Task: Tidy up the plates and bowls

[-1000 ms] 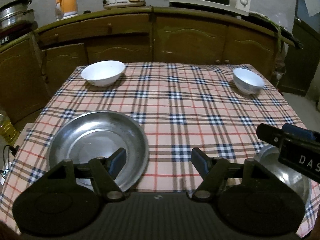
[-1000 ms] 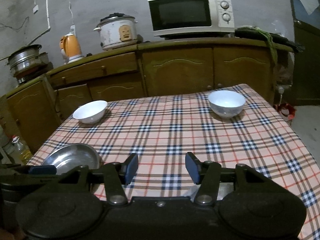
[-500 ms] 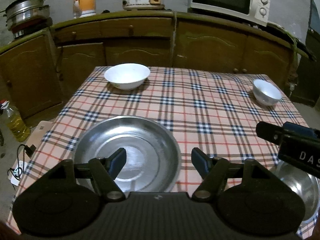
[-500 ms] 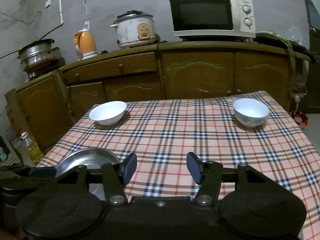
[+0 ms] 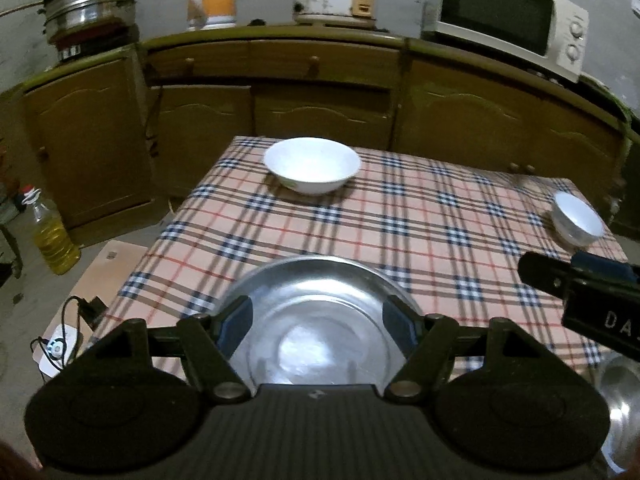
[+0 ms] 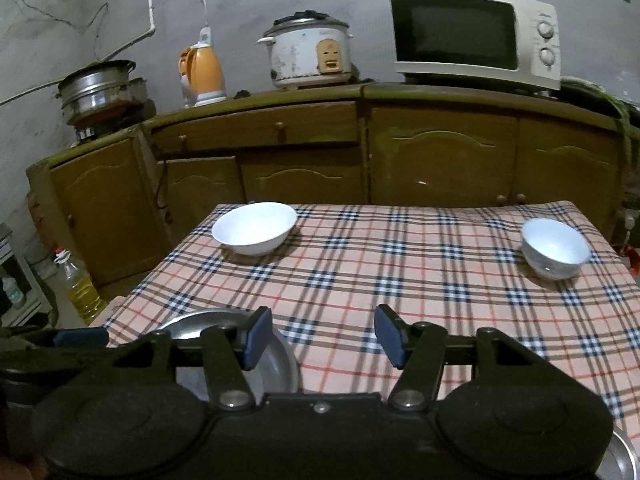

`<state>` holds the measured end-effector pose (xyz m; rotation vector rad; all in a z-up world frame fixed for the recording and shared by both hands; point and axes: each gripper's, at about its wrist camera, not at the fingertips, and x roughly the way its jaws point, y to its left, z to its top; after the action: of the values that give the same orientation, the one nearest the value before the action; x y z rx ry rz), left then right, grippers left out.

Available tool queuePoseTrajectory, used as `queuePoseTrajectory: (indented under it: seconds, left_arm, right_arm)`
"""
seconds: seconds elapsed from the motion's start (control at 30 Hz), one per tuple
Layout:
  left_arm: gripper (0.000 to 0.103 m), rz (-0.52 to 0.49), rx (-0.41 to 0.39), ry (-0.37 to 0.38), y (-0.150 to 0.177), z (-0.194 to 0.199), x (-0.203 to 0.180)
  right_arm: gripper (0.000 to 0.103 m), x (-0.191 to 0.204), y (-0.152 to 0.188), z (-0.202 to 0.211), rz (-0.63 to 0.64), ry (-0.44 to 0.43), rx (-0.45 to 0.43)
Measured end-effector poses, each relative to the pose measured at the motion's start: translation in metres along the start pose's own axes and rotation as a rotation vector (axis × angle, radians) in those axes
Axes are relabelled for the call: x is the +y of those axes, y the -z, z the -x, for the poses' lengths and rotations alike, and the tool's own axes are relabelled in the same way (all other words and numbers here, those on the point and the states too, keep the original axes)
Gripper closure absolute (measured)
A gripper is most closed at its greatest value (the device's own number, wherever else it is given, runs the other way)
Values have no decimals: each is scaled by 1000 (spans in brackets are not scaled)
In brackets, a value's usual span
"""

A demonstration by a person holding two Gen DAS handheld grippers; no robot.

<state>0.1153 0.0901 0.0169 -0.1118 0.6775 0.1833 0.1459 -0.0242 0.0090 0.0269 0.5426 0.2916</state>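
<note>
While both grippers hang over the checked tablecloth (image 5: 420,216), neither one holds anything.
Left wrist view: the left gripper (image 5: 316,322) gapes wide above the near steel plate (image 5: 320,320) — pads clear of it, the wide white bowl (image 5: 312,164) far beyond. Right wrist view: the right gripper (image 6: 322,338) — jaws opening, nothing between them — faces the small white bowl (image 6: 555,247) at far right.

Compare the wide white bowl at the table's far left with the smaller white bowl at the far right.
The wide white bowl is broad and shallow; the smaller white bowl is narrower and deeper. The wide one looks plain; the smaller shows faint markings outside. Both stand upright and empty on the plaid tablecloth.
</note>
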Motion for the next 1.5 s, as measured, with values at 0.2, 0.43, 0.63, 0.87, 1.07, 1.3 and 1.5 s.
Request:
queuePoseTrajectory:
  seconds: [0.2, 0.43, 0.63, 0.87, 1.07, 1.3, 1.5]
  left_arm:
    - [30, 33, 7, -32, -16, -23, 29]
    - [30, 69, 8, -73, -50, -60, 59]
    - [30, 70, 9, -97, -91, -109, 72]
    - [30, 75, 57, -79, -127, -179, 78]
    - [30, 33, 89, -97, -141, -229, 76]
    - [41, 35, 126, -55, -146, -273, 76]
    - [73, 1, 93, 29, -146, -282, 62]
  right_arm:
    - [33, 17, -12, -28, 16, -16, 12]
    - [32, 22, -41, -71, 1, -27, 13]
    - [32, 26, -79, -129, -14, -22, 13]
    - [32, 25, -95, -214, -48, -17, 101]
    - [32, 25, -94, -284, -82, -30, 186]
    - [31, 21, -85, -342, -139, -60, 245]
    - [83, 22, -81, -361, -178, -177, 252]
